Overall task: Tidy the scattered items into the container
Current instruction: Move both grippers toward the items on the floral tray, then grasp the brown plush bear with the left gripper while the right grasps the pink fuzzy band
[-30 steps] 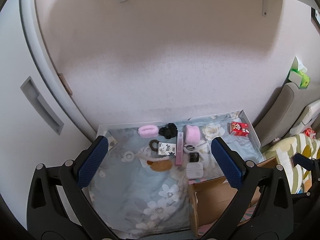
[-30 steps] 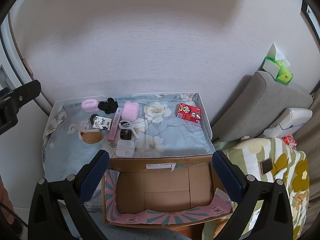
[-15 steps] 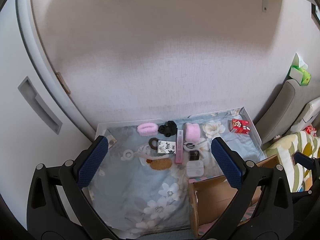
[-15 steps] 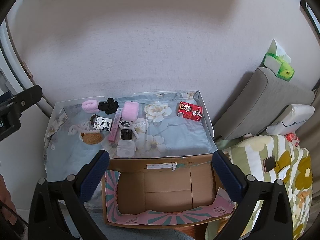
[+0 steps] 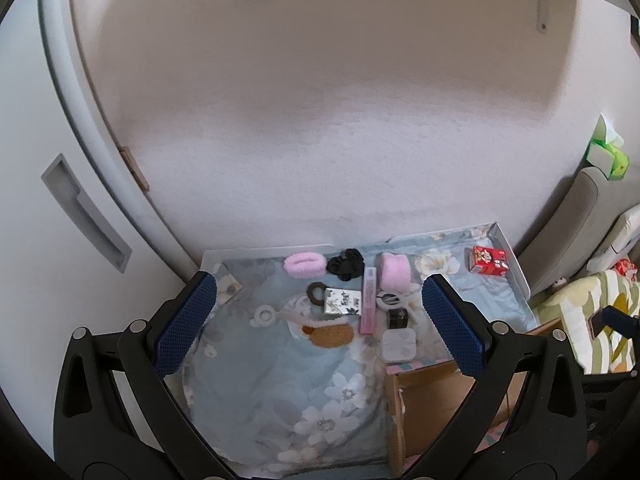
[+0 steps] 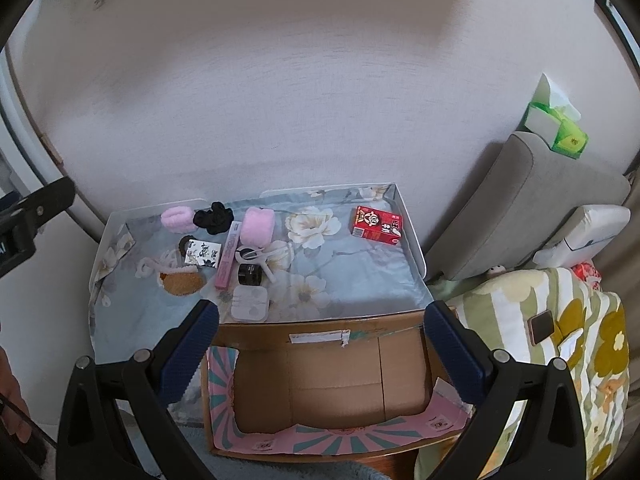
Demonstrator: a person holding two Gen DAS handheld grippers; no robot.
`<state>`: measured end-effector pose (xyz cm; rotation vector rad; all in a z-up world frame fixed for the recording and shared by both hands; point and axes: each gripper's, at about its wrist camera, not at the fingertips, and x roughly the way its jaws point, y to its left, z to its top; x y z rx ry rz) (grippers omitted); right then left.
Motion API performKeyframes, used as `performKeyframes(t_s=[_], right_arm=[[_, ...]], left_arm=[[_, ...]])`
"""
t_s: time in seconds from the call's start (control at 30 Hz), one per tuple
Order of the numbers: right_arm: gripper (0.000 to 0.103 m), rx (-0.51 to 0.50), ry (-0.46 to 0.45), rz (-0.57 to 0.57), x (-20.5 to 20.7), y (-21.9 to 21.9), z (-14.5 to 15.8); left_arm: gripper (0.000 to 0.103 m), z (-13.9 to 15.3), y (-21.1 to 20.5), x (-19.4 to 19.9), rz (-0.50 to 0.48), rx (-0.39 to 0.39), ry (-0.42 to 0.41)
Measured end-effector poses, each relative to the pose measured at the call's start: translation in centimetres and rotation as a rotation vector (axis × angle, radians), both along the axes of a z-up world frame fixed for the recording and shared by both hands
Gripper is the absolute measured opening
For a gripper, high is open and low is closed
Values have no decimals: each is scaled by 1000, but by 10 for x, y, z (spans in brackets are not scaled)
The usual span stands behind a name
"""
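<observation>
An open cardboard box (image 6: 332, 384) with a pink-and-teal rim stands at the near edge of a small table under a floral cloth (image 6: 332, 280); it also shows in the left wrist view (image 5: 436, 392). Several small items lie scattered on the cloth: a red carton (image 6: 377, 225), a pink scrunchie (image 6: 175, 218), a black scrunchie (image 6: 213, 217), a pink pouch (image 6: 258, 225), a pink tube (image 6: 227, 254), a white case (image 6: 250, 303), a black jar (image 6: 249, 273), a brown puff (image 6: 182, 282). My left gripper (image 5: 320, 324) and right gripper (image 6: 320, 350) are both open, empty, high above the table.
A white wall rises behind the table. A white cabinet door (image 5: 60, 208) stands at the left. A grey cushion (image 6: 520, 200), a green tissue box (image 6: 560, 128) and a floral blanket (image 6: 560, 340) with a phone (image 6: 542, 326) lie at the right.
Both grippers have pulled back and up a little, so the table and items look smaller and farther. Nothing on the table has moved.
</observation>
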<state>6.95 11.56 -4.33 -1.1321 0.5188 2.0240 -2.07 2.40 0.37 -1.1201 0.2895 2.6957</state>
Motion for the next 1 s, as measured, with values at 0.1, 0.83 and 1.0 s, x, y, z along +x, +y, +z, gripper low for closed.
performKeyframes(t_s=[0.1, 0.83, 1.0], right_arm=[[102, -8, 12, -10, 4, 8, 0], [102, -246, -3, 131, -75, 99, -83], [102, -302, -39, 145, -117, 112, -127]], left_arm=[[102, 1, -12, -9, 21, 9, 9], [102, -186, -37, -72, -8, -61, -316], [102, -231, -28, -91, 34, -50, -388]])
